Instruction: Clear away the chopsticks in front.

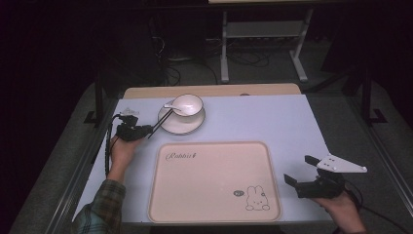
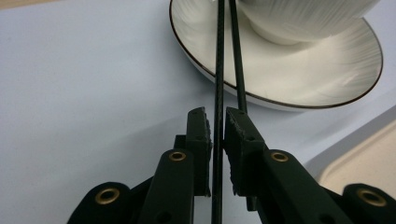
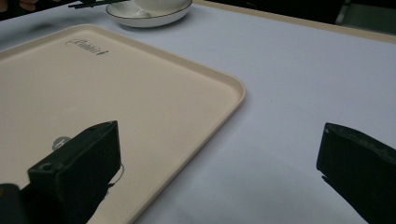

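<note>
With the chopsticks leaning on the plate's rim at the far left of the bench, the left gripper has its fingers nipped on one stick for lifting; the second stick's grip is unclear. The right gripper waits wide open, empty, near right.

Script lettering on the tray

The beige tray bears a dark cursive word near its far left corner, seemingly "Rabbit"; a small round badge beside its rabbit drawing is too small to read
</note>
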